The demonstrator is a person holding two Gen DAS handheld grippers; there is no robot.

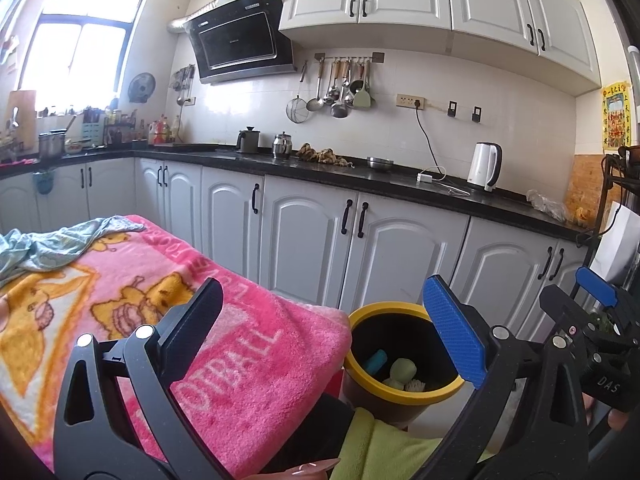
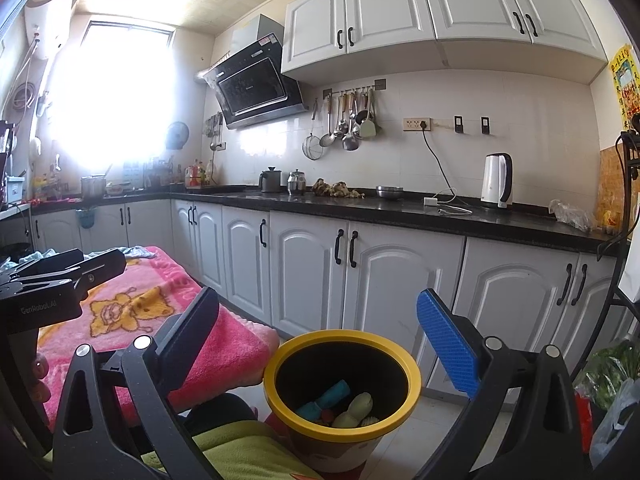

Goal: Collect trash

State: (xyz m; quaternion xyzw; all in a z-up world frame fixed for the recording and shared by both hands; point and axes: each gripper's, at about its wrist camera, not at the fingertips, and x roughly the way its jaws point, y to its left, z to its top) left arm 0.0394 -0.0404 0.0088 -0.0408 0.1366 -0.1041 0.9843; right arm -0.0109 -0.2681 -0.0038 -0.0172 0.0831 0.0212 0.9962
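Yellow rims the trash bin (image 1: 404, 354) we see from the left wrist, standing just beside the pink blanket (image 1: 192, 312), with a blue tube (image 1: 377, 361), a pale green piece (image 1: 403, 372) and something white already lying inside, while our left gripper (image 1: 326, 328) is spread wide and carries nothing. From the right wrist, the bin (image 2: 342, 380) sits between the splayed, empty fingers of our right gripper (image 2: 320, 340), and the same scraps rest at its bottom. We judge collecting well along or finished, since no loose trash shows on the blanket.
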